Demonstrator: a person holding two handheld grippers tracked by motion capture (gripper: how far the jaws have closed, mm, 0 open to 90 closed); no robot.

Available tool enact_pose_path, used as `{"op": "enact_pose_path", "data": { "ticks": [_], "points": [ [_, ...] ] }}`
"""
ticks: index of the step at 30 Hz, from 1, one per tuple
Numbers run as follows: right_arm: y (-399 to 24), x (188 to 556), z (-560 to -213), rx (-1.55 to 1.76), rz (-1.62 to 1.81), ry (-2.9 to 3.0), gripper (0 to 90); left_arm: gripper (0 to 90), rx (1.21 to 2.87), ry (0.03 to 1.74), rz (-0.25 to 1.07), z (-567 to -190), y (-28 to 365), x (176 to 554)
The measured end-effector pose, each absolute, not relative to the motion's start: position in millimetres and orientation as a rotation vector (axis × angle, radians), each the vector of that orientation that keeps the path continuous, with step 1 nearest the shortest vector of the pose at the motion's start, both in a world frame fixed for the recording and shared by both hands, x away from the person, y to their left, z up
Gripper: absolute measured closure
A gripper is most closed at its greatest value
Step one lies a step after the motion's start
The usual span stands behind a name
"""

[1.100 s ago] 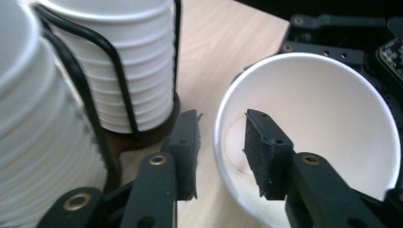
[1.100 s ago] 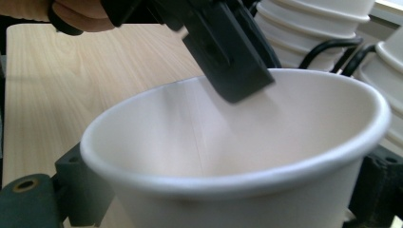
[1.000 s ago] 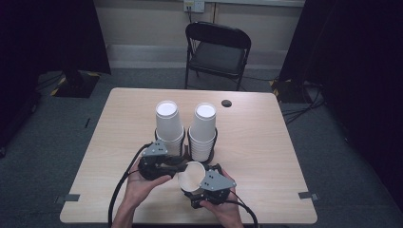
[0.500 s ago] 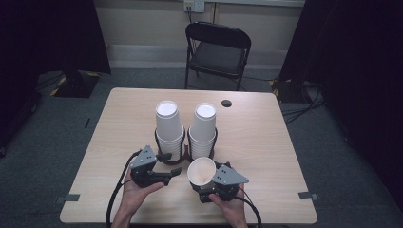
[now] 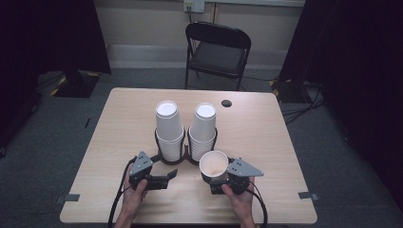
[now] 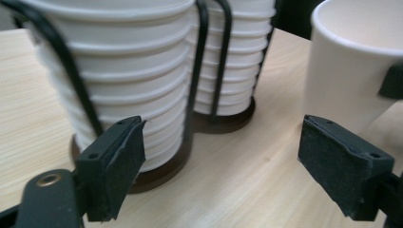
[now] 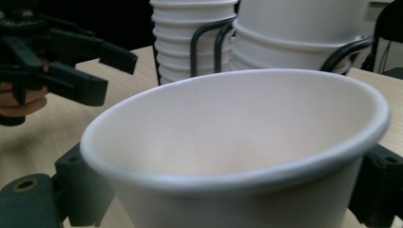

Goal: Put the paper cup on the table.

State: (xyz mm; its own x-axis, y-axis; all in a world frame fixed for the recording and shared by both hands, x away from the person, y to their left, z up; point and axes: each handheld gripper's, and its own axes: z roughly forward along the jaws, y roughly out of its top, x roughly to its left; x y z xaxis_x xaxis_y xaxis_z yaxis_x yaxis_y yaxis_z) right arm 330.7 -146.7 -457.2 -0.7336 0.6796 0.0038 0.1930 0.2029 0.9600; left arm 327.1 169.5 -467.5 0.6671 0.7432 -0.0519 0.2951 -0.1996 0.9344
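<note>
table: pale wood, carrying it all | cup stacks: two white towers in a black wire holder, mid-table | paper cup: upright at the near edge, just right of the holder, pinched by the right tongs | left tongs: jaws just opened, spread wide, nothing between them

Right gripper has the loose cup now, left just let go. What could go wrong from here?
1. The right gripper clamps the thin paper cup by its side walls; too hard a squeeze may crush it, too light and it may slip.
2. The cup sits close to the right stack in the wire holder; a careless swing could knock it.
3. The left gripper, whose jaws have just been opening and hold nothing, is near the left stack and could snag the holder.
</note>
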Motion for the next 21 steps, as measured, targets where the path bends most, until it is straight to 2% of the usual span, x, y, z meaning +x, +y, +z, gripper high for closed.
{"op": "enact_pose_path", "data": {
  "ticks": [5, 12, 21],
  "points": [
    [-159.9, 339.3, -455.9, 0.879, 1.559, 2.013, 8.4, 15.6, 1.752, 0.915, 0.586, -479.7, 171.6, 322.7],
    [-174.7, 357.6, -456.0, 0.949, 1.542, 1.963, 8.4, 15.8, 1.682, 0.976, 0.577, -495.1, 176.0, 316.1],
    [-186.6, 384.9, -444.9, 1.018, 1.497, 1.862, 8.1, 15.9, 1.685, 0.957, 0.654, -495.0, 177.1, 310.0]
  ]
}}
